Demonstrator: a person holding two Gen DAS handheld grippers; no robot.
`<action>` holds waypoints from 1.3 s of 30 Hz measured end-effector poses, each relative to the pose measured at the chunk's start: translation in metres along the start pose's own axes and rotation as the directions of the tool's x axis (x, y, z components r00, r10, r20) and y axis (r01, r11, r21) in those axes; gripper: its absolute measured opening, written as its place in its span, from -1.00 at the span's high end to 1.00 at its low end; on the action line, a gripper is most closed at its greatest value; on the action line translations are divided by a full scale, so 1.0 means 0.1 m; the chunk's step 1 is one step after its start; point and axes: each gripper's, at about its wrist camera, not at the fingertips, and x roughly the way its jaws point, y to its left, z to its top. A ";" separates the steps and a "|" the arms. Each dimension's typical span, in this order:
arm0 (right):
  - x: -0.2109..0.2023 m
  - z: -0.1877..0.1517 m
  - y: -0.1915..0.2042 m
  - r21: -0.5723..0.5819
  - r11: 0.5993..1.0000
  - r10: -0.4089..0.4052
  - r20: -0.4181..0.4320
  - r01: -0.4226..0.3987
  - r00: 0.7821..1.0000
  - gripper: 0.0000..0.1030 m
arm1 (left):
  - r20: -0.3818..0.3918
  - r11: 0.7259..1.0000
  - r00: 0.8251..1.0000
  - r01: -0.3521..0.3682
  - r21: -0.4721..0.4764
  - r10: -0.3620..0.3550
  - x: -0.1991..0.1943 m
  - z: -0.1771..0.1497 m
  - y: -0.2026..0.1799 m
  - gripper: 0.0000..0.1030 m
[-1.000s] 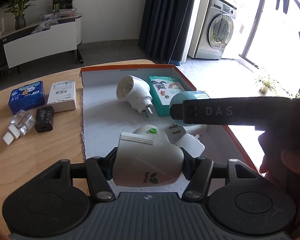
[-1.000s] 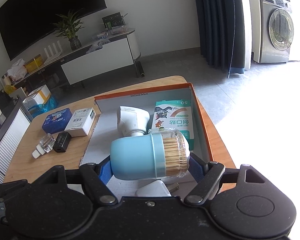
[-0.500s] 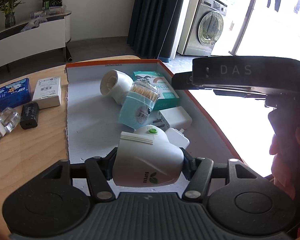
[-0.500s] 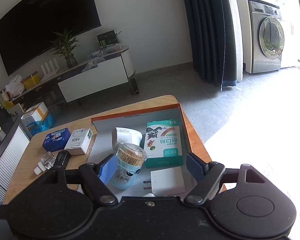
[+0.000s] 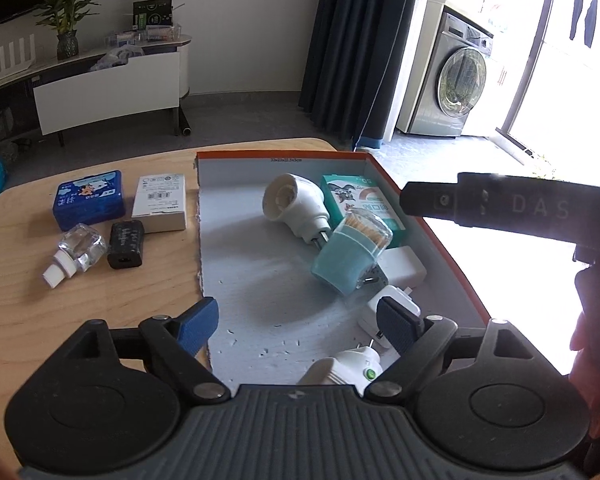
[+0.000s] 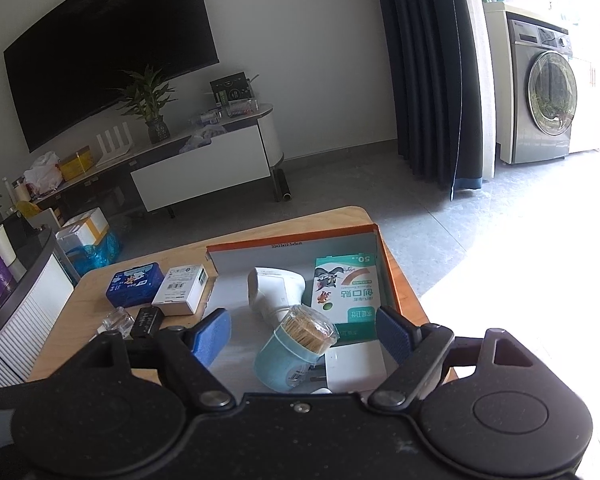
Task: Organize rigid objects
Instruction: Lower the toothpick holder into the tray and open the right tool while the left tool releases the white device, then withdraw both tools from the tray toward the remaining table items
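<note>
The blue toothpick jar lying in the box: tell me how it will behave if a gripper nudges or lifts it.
The blue toothpick jar lies tilted on its round side across the white adapters, so a nudge would probably roll it. It looks like rigid plastic, likely light. Its clear top seems smooth; gripping the blue body is likely safer.

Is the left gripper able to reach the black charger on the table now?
Probably yes. The left gripper is opening with nothing between its fingers, and the black charger lies on bare table, nothing covering it.
</note>
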 end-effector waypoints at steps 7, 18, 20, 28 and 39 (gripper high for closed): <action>-0.02 -0.01 0.13 -0.020 1.000 0.006 0.001 -0.006 1.000 -0.91 | 0.009 0.997 0.997 -0.070 -0.046 0.070 -0.11 0.02 0.21 -0.79; 0.01 -0.04 0.38 -0.074 0.996 0.040 -0.025 -0.042 0.999 -0.92 | 0.021 0.984 0.990 -0.135 -0.118 0.138 -0.27 -0.01 0.58 -0.81; 0.03 -0.05 0.44 -0.086 0.995 0.049 -0.032 -0.051 0.998 -0.92 | 0.021 0.980 0.988 -0.147 -0.133 0.151 -0.29 -0.01 0.65 -0.81; 0.12 -0.10 0.65 -0.123 0.988 0.083 -0.061 -0.090 0.995 -0.92 | 0.023 0.969 0.982 -0.180 -0.171 0.187 -0.36 -0.01 0.87 -0.82; 0.21 -0.13 0.83 -0.151 0.981 0.110 -0.087 -0.122 0.990 -0.92 | 0.018 0.960 0.978 -0.199 -0.199 0.207 -0.35 -0.01 1.03 -0.81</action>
